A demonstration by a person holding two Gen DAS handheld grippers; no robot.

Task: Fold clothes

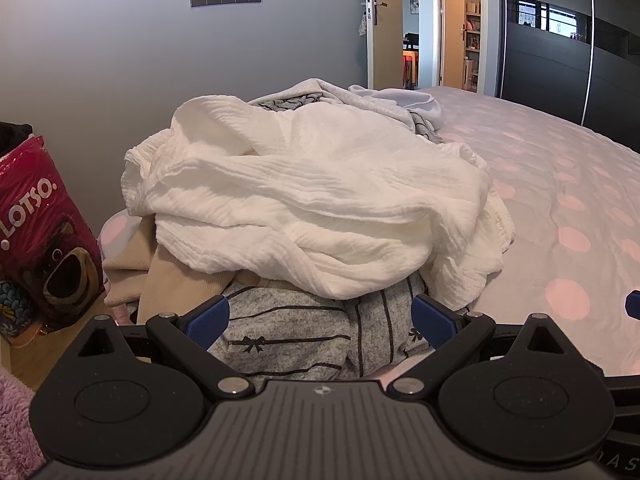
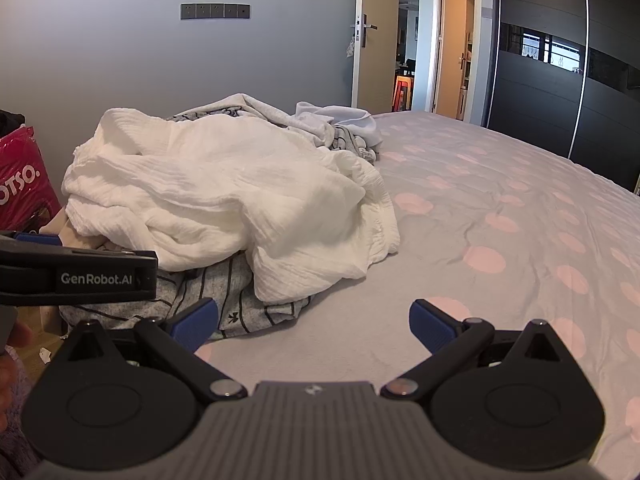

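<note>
A pile of clothes lies on the bed's left side. On top is a crumpled white crinkled garment, also in the right wrist view. Under it lies a grey garment with black lines and bows, also in the right wrist view, and a beige one. My left gripper is open, its fingers on either side of the grey garment's near edge; its body shows in the right wrist view. My right gripper is open and empty over bare sheet, right of the pile.
The bed has a grey sheet with pink dots. More grey and pale garments lie behind the pile. A red Lotso bag stands on the floor at the left. A grey wall, open door and dark wardrobe are behind.
</note>
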